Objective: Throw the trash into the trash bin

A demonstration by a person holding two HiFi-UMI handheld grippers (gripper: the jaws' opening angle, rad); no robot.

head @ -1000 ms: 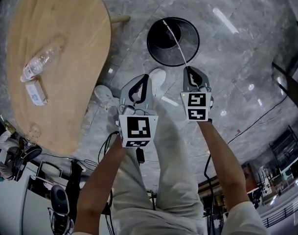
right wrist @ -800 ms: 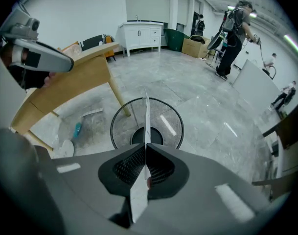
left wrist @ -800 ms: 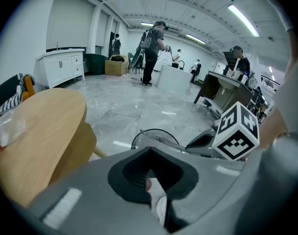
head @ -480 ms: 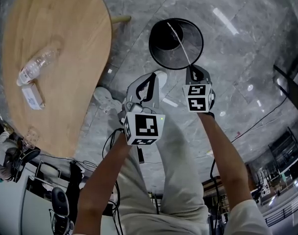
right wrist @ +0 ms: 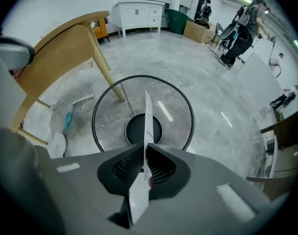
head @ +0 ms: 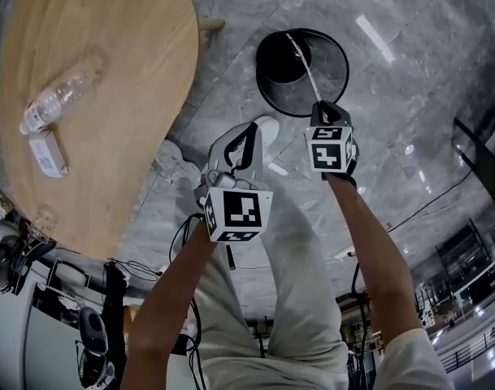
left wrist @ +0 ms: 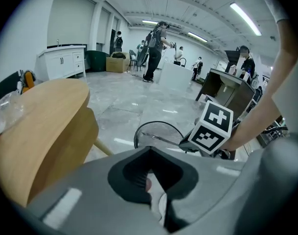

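Both hand-held tools are moulded in pale grey. The left gripper (head: 249,133) and the right gripper (head: 321,108) each have a black lining round the jaw opening, with dark ribbed pads inside. A small pale rectangular mark sits on the outer face of each jaw. Behind the jaws each carries a white cube (head: 236,214) printed with black square markers. The person wears a white short-sleeved top (head: 410,360), light grey-beige trousers (head: 300,299) and a white shoe (head: 266,125).

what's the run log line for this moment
right gripper: shut on thin white flat strip | over round black wire-mesh trash bin | left gripper: shut, empty | strip not released
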